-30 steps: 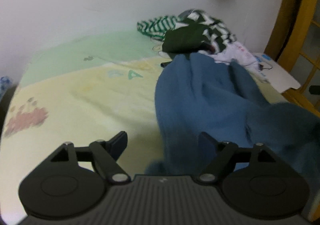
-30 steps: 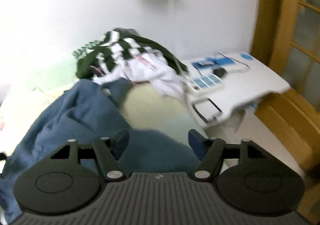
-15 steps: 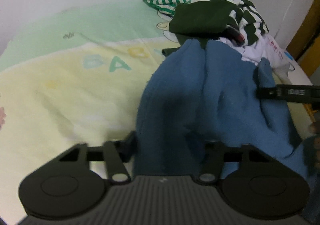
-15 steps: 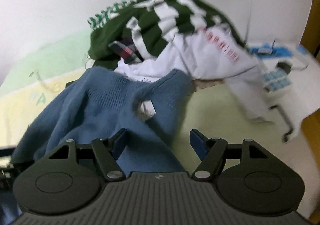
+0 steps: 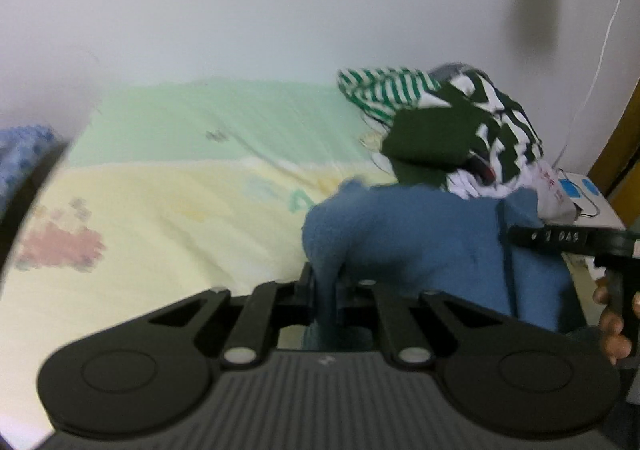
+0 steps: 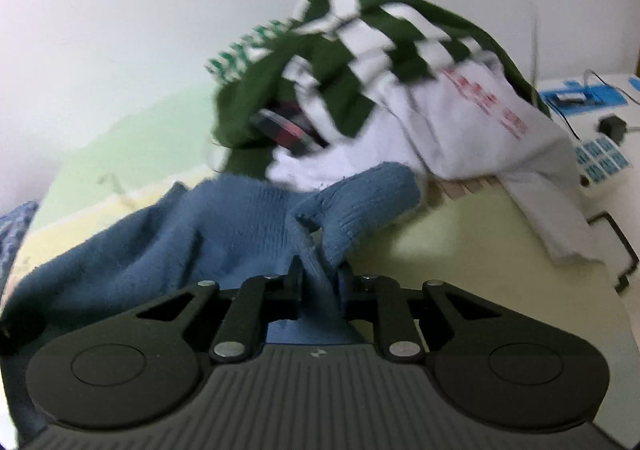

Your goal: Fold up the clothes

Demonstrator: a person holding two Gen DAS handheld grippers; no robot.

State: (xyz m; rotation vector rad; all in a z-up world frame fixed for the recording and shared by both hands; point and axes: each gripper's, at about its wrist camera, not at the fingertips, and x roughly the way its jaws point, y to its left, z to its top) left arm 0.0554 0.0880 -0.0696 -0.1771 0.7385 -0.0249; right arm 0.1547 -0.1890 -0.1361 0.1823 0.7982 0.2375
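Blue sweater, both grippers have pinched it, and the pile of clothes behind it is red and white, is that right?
Not quite. The left gripper and right gripper have each just closed on a fold of the blue sweater, but the pile of clothes behind it is dark green and white, with only small red lettering on a white garment. The right wrist view shows it best.

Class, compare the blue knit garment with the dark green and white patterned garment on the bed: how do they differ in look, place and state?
The blue knit garment is plain; the dark green and white garment is patterned. The blue one lies nearest the cameras, pinched by the left gripper and right gripper; the green one tops the pile by the wall, untouched. Both are unfolded.
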